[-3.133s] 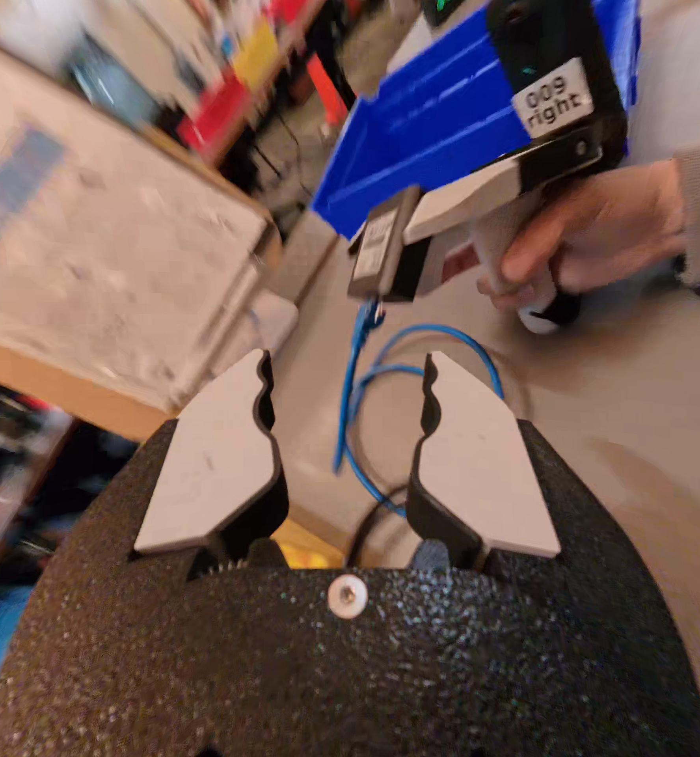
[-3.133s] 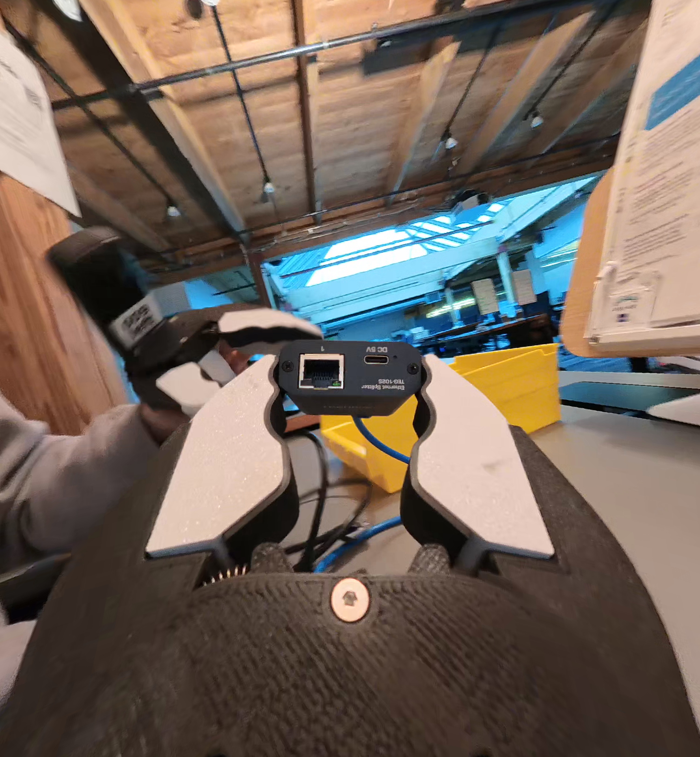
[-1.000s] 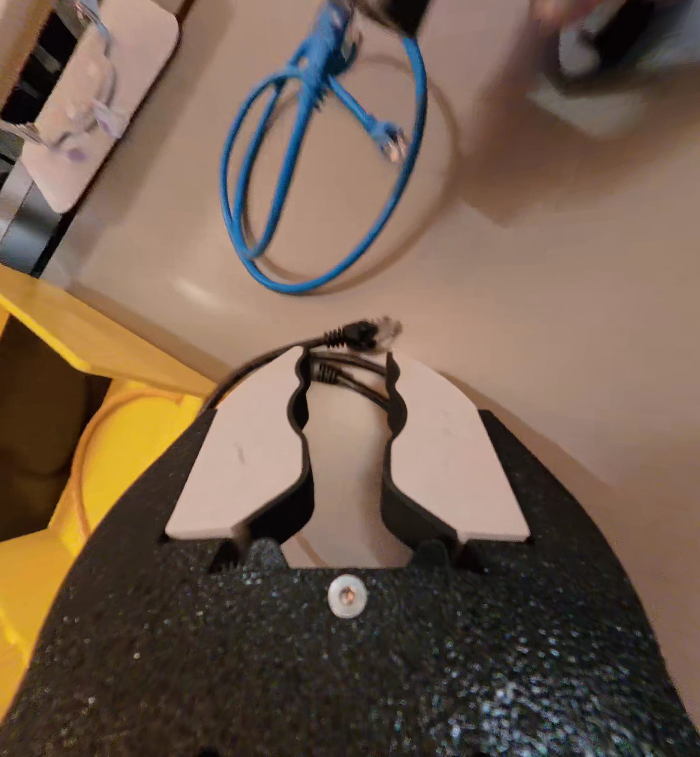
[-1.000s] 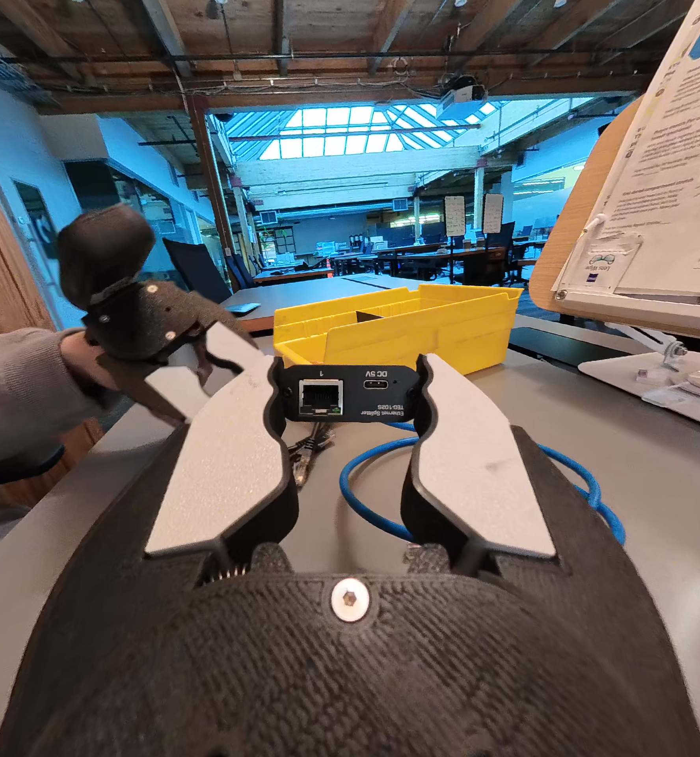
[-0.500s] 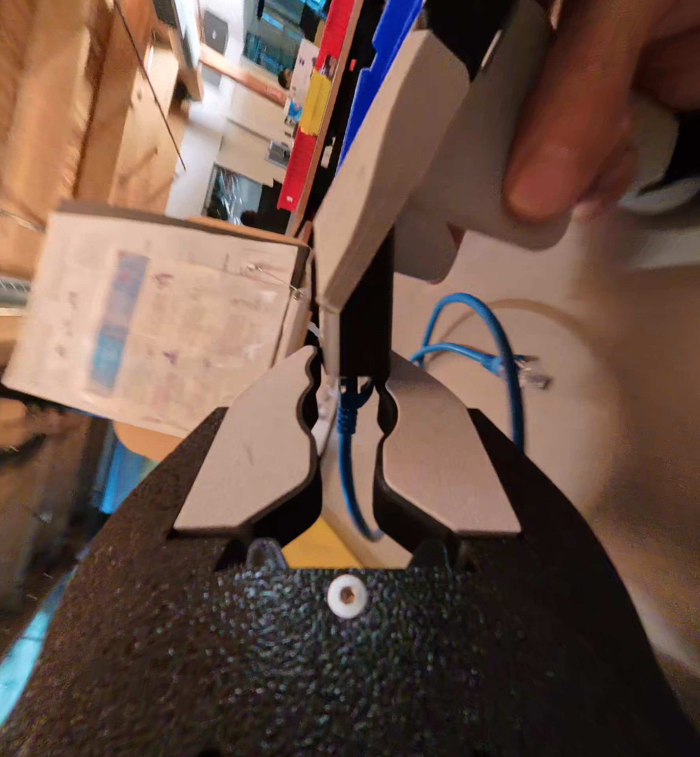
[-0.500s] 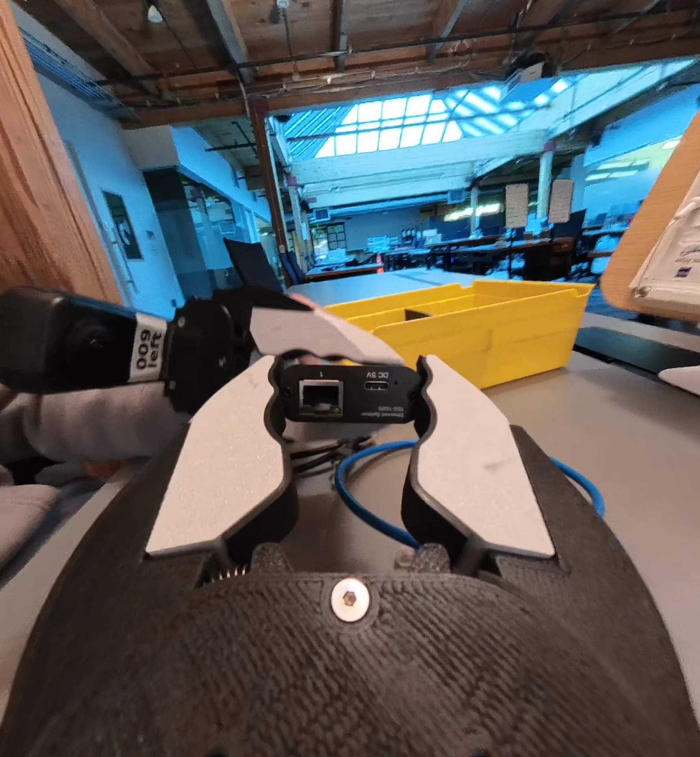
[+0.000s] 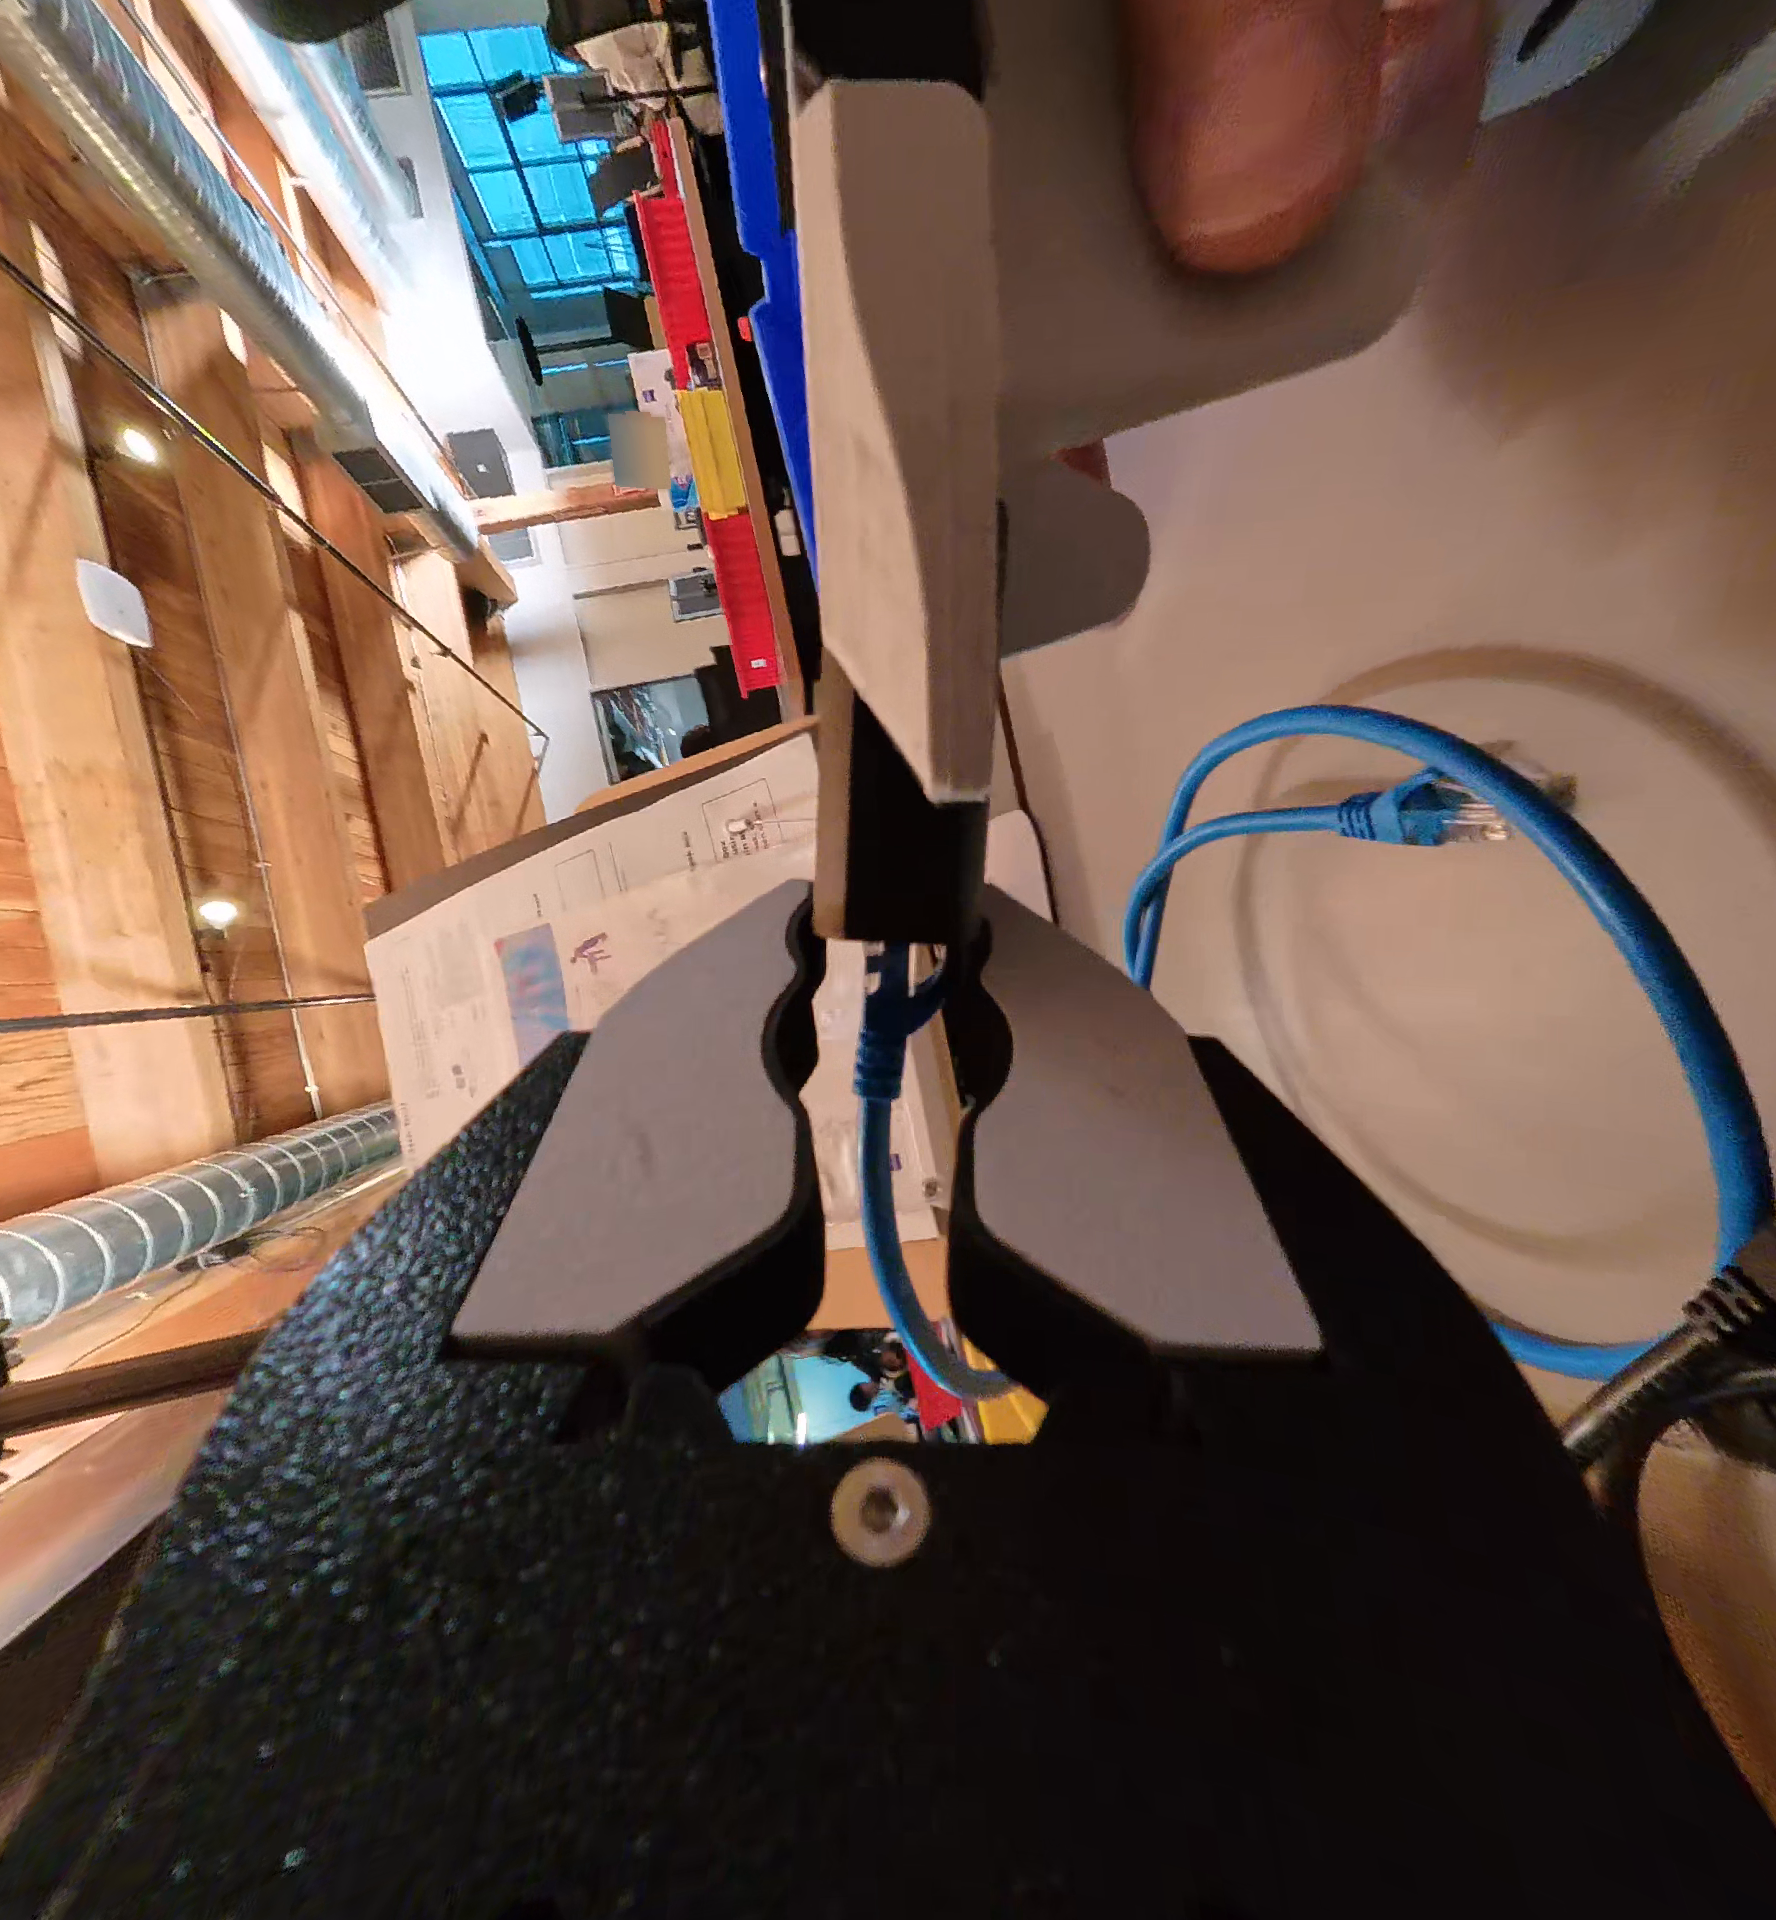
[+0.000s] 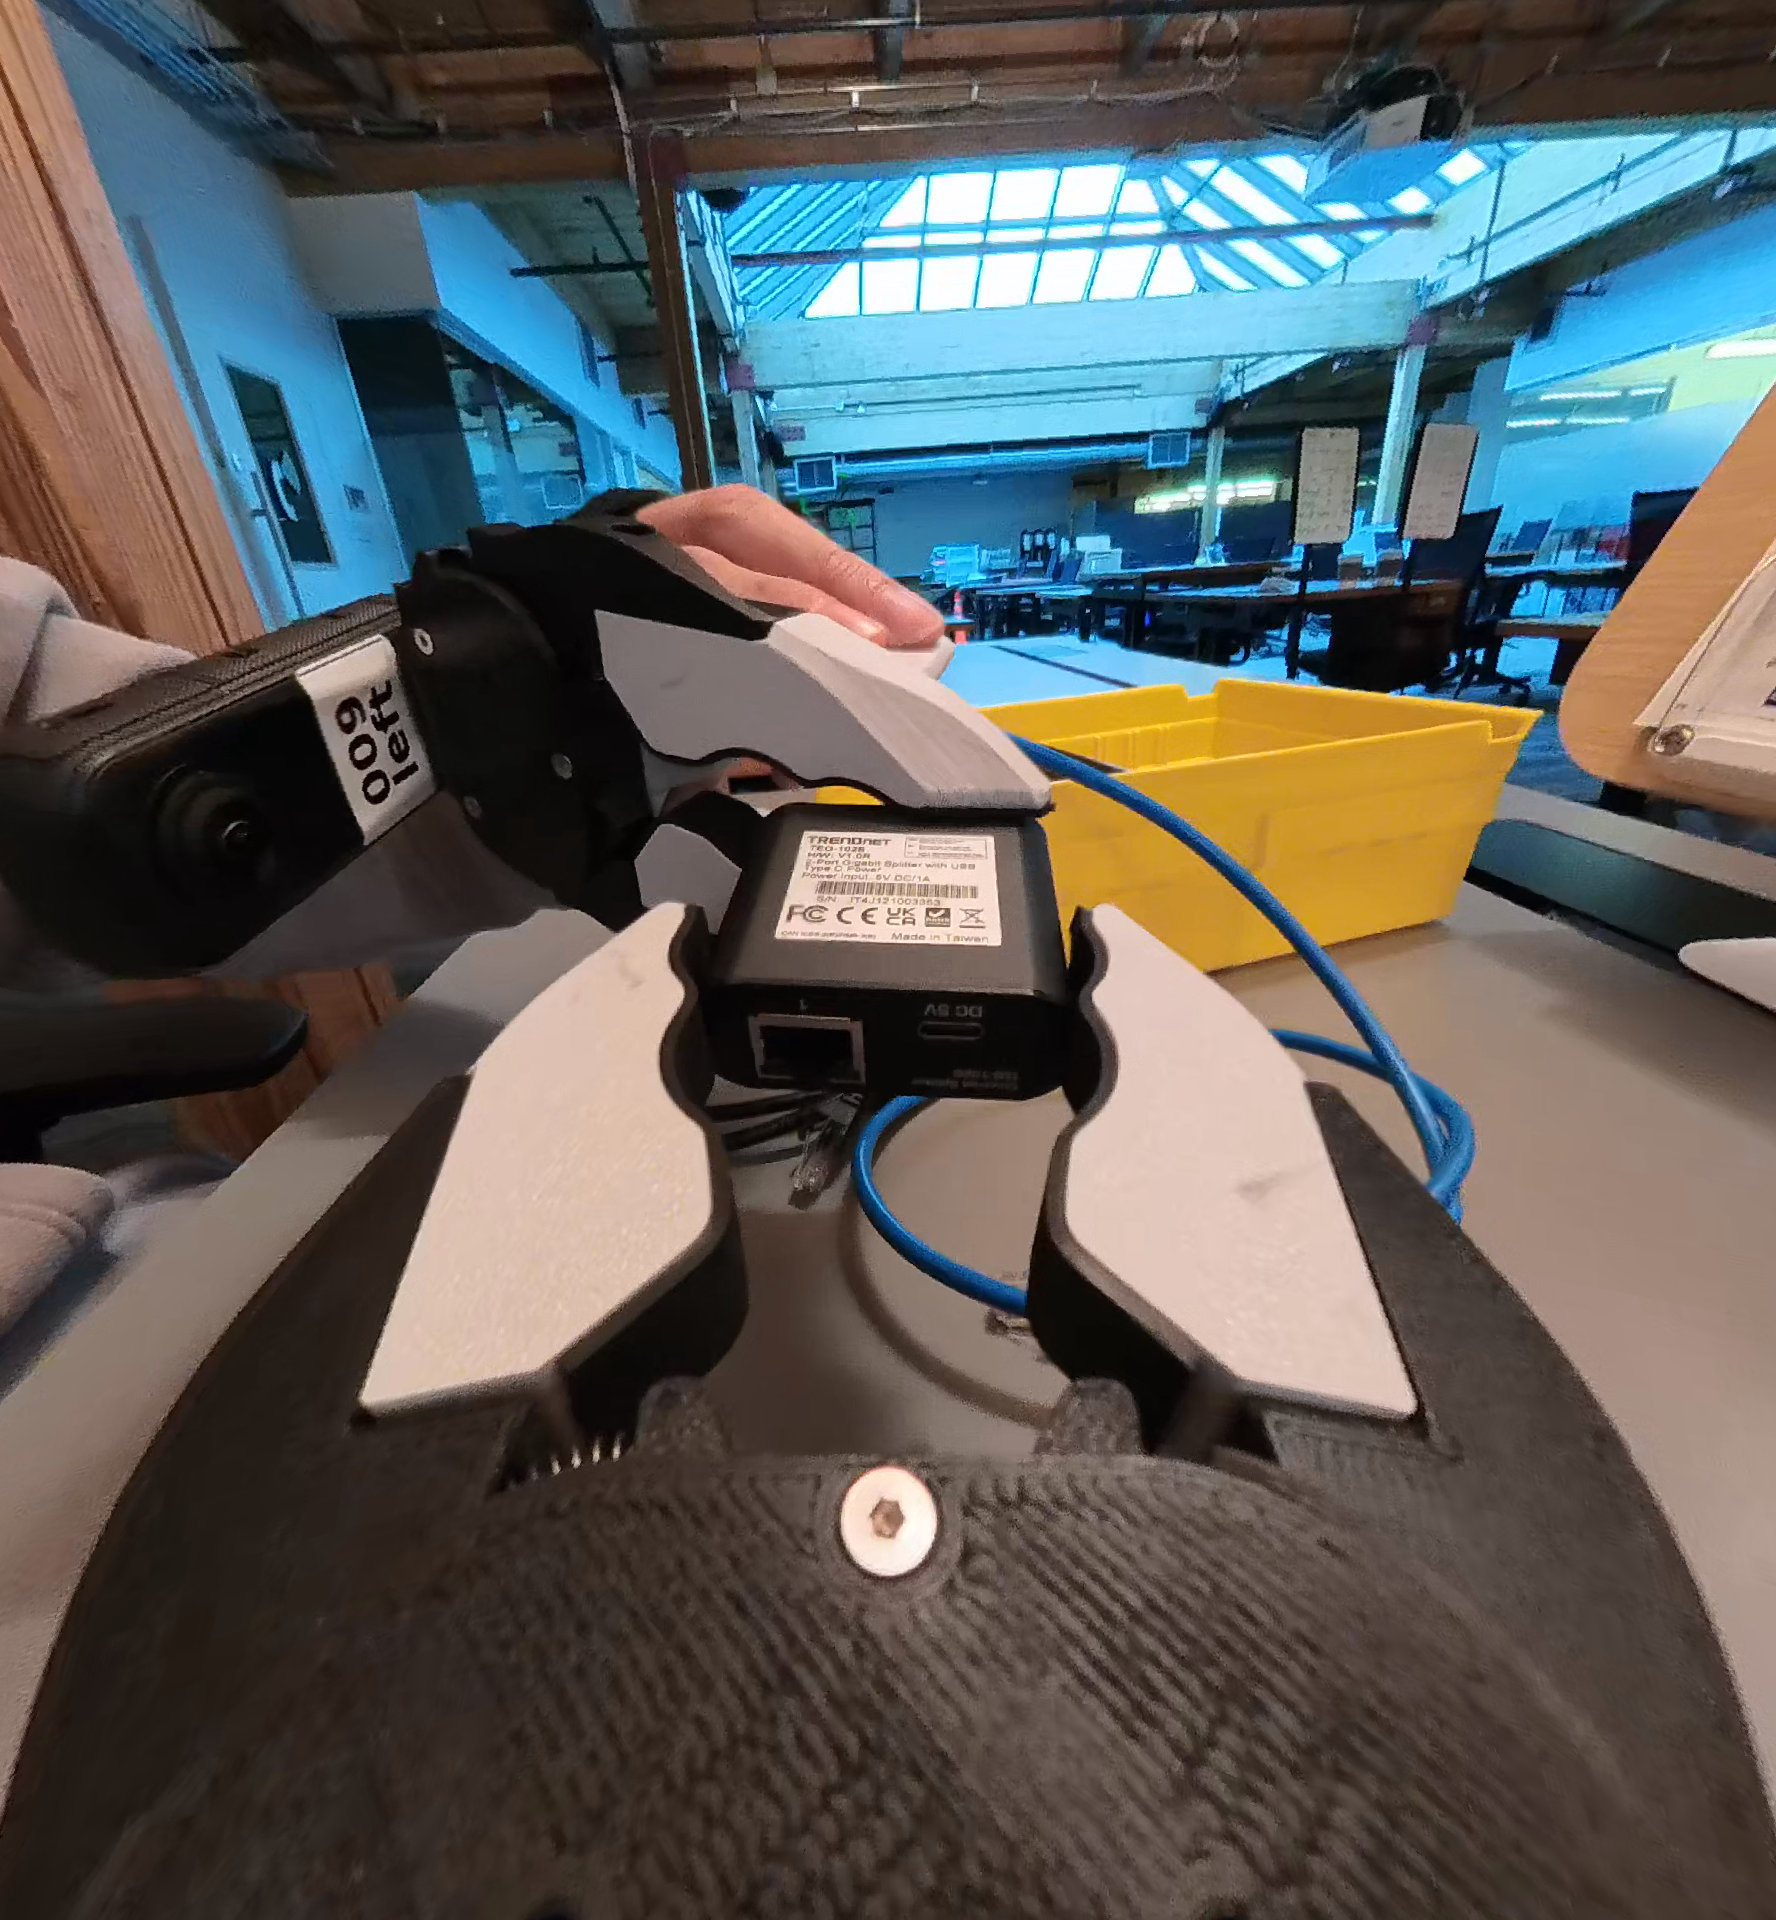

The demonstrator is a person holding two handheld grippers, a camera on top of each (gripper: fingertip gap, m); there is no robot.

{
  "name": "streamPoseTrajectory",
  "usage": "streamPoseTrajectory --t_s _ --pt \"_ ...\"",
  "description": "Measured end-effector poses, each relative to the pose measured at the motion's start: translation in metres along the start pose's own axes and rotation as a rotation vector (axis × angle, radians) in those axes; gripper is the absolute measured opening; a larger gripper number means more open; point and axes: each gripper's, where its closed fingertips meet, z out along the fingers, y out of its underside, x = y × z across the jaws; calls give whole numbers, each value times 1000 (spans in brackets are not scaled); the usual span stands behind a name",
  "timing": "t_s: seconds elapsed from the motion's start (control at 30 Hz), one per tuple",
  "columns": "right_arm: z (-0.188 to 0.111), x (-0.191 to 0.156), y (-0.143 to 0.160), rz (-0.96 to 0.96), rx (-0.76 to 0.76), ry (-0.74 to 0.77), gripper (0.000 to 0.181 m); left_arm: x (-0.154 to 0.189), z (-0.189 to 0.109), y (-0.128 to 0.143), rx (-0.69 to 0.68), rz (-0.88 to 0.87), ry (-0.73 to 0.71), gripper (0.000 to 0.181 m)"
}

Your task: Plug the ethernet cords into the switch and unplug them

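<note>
The left hand-held gripper (image 7: pixel 889 961) is closed around the blue ethernet cord (image 7: pixel 1694 1039) at its plug, right at the far end of the black switch (image 8: pixel 889 935). The right hand-held gripper (image 8: pixel 884 1003) clamps that switch above the grey tabletop (image 8: pixel 1590 1143), in front of a yellow bin (image 8: pixel 1331 821).

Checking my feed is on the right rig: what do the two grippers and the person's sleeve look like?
Both grippers, left and right, have speckled black bodies, pale grey scalloped jaws and a silver screw. The left carries a white sticker. The sleeve is grey.
</note>
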Motion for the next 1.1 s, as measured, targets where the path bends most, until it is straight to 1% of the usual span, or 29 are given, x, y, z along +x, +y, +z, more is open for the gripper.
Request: streamPoseTrajectory --t_s 0.1,0.17,0.2,0.23,0.3,0.33,0.47,0.5,0.57,0.67,0.73,0.8,0.83,0.9,1.03,1.1 --pt "2 3 4 -42 -47 19 66 1 1 3 -20 16 -4 23" --pt "2 5 3 -47 -38 22 66 1 3 5 -35 5 -22 23" --pt "2 6 2 -51 -34 31 66 1 4 7 -48 -23 -26 24" --pt "3 8 2 -54 -33 43 66 0 5 10 -60 -62 -32 28" --pt "3 10 3 -44 -31 59 66 -2 3 17 -87 -134 -41 44" --pt "1 11 2 -38 -22 62 65 -3 1 21 -96 -170 -39 48" --pt "-6 17 -4 -27 21 86 65 -10 -13 26 -55 -361 -49 48" --pt "-5 16 -4 -19 24 77 65 -10 -15 27 -56 -380 -52 49" --pt "-2 14 -4 -20 22 61 65 1 -13 21 -41 -360 -5 51" --pt "4 8 -2 -30 11 38 65 26 -7 1 9 -281 85 51" --pt "6 4 0 -36 5 18 64 32 0 -3 -14 -267 64 46" --pt "6 0 -1 -27 12 -3 64 30 3 -6 -14 -244 -1 30" --pt "4 2 -2 -27 24 10 64 27 4 -5 -21 -242 -32 28" --pt "2 3 0 -24 3 9 63 23 3 -3 -22 -194 -37 25" --pt "6 4 5 -34 -47 23 63 10 -1 6 -68 48 -21 23" --pt "6 3 5 -36 -44 17 62 7 -2 9 -60 74 -9 23"
